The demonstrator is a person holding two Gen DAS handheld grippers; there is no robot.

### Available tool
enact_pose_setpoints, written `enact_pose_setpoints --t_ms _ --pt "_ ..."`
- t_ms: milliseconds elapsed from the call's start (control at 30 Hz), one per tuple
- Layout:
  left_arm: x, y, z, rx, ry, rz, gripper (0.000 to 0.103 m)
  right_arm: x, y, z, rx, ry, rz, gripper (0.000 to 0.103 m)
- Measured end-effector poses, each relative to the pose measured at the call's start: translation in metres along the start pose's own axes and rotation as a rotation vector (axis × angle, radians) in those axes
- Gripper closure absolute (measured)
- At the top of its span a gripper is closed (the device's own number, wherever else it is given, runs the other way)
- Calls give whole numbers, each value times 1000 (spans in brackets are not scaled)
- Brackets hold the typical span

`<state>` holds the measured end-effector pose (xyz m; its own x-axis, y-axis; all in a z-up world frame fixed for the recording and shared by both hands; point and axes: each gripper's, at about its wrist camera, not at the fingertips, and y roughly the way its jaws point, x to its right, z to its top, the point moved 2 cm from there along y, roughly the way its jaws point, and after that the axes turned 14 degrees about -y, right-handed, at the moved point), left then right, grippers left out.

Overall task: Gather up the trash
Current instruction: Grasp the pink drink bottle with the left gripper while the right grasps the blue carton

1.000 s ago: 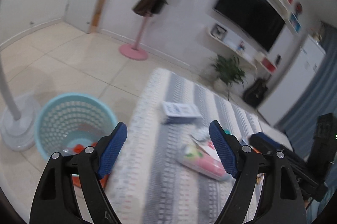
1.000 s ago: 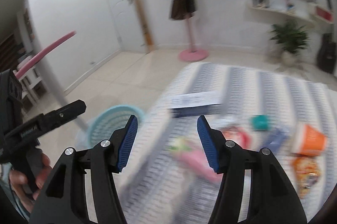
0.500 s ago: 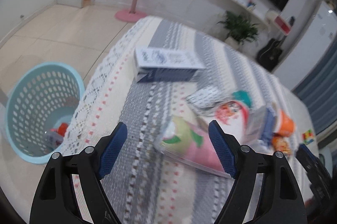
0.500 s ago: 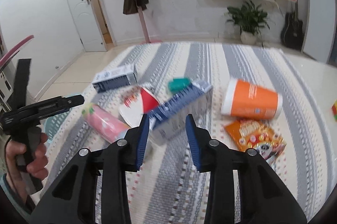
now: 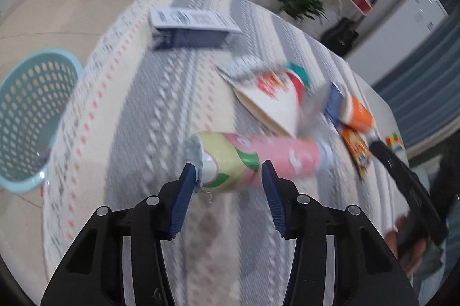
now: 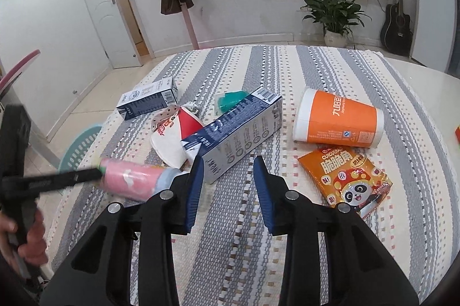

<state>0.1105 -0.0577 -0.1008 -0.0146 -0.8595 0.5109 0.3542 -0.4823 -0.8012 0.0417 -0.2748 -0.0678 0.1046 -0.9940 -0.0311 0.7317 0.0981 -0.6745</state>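
Note:
Trash lies on a striped tablecloth (image 6: pixel 330 70). A pink and green tube (image 5: pixel 258 156) lies on its side; my left gripper (image 5: pixel 227 173) is open, its tips on either side of the tube's near end. The tube also shows in the right wrist view (image 6: pixel 129 179). My right gripper (image 6: pixel 228 171) is open just short of a long blue and white carton (image 6: pixel 233 133). Beside it lie an orange cup (image 6: pixel 339 119), an orange snack bag (image 6: pixel 345 176), a red and white wrapper (image 6: pixel 175 133), a teal scrap (image 6: pixel 230 100) and a second blue carton (image 6: pixel 148 100).
A light blue perforated basket (image 5: pixel 26 116) stands on the floor left of the table, its rim showing in the right wrist view (image 6: pixel 80 145). A pink coat stand (image 6: pixel 187 18), a door, a plant (image 6: pixel 336 15) and a guitar stand beyond the table's far edge.
My left gripper has swung from the basket to the table and closed in on the pink tube. My right gripper has moved towards the long carton and narrowed its opening.

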Motion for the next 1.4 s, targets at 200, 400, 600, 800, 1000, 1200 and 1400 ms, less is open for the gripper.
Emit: enact_pose_setpoints --t_ms 200,400,600,800,1000,1200,1400 --pt "25 -12 -51 -128 148 -57 57 2 -5 2 3 -6 -10 70" --pt "57 -14 -58 -96 313 -58 37 15 0 6 -5 32 -24 70" --pt "54 7 -72 -275 359 -87 34 23 2 8 -6 53 -33 70" --pt "66 -23 -84 -189 442 -107 34 31 9 14 -8 85 -16 70" --pt "90 -17 -49 7 500 65 30 32 16 42 10 114 -32 51" --pt "88 44 -32 -62 457 117 31 41 54 58 -73 251 -33 35" --pt "79 59 -32 -77 397 86 40 40 99 57 -189 333 -10 35"
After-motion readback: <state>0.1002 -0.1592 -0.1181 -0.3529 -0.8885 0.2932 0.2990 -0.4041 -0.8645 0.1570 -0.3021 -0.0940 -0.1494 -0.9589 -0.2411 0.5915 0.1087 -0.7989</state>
